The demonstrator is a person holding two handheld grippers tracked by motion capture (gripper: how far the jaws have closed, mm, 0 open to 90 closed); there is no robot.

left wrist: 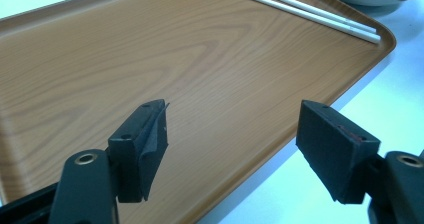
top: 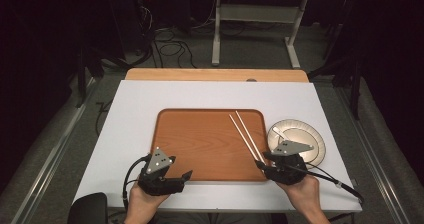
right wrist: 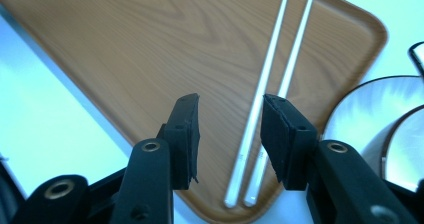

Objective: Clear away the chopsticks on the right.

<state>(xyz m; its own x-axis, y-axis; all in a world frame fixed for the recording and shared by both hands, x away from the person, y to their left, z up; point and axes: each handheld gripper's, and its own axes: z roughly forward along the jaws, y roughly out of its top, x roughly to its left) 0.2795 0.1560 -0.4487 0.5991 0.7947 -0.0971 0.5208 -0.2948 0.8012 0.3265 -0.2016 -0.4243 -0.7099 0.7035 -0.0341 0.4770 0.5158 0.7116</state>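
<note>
Clearly we are dealing with the chopsticks, a white pair lying side by side on the right part of the wooden tray, their near ends close to the tray's front right corner and just beyond our right gripper. In the right gripper view those near ends lie on the tray below the gap between the jaws, which stand apart with nothing pressed between the pads. Our left gripper hovers over the tray's near left edge, jaws wide and empty. A silver plate sits on the white table just right of the tray.

We judge the sticks light, stiff and slick: thin smooth rods that roll easily and may slide out of a loose pinch or splay apart. We would take both together near the thicker near ends, squarely across, lifting gently so they do not pivot.
</note>
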